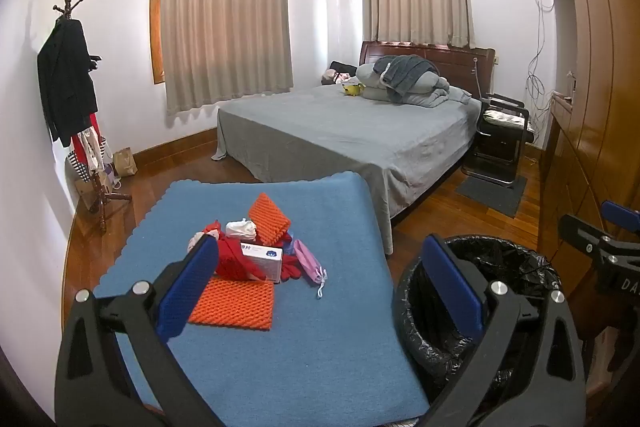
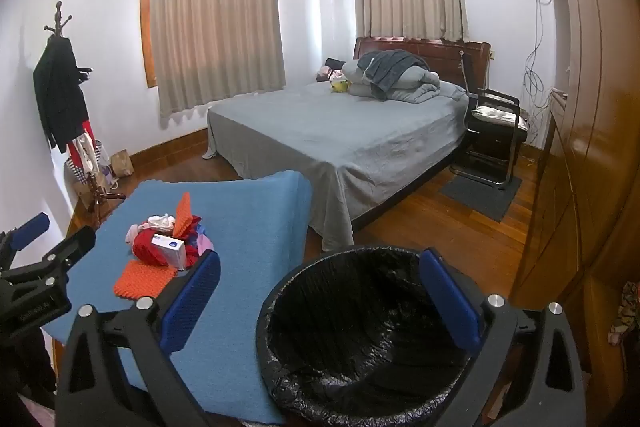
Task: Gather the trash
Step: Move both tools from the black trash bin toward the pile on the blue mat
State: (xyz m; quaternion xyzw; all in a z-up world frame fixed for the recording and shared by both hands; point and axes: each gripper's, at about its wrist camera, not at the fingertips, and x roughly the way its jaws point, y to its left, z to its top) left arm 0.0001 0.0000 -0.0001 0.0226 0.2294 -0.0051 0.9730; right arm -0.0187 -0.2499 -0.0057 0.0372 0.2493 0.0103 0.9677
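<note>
A bedroom with a grey-sheeted bed [image 1: 352, 131] behind a blue mat [image 1: 280, 327] — on it, the trash pile [image 1: 256, 251], left of the black-lined bin [image 2: 360, 331]. I hold the left gripper [image 1: 316, 287] and right gripper [image 2: 320, 299] spread wide, both empty. Best, I judge, to take the top pieces singly and drop each well inside the bin. I count two orange foam pieces, one white box, one pink mask — the rest is tangled.

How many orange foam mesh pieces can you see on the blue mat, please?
2: one orange foam piece lies flat at the pile's near edge; the other leans tilted at the pile's far side. More could be hidden underneath.
</note>
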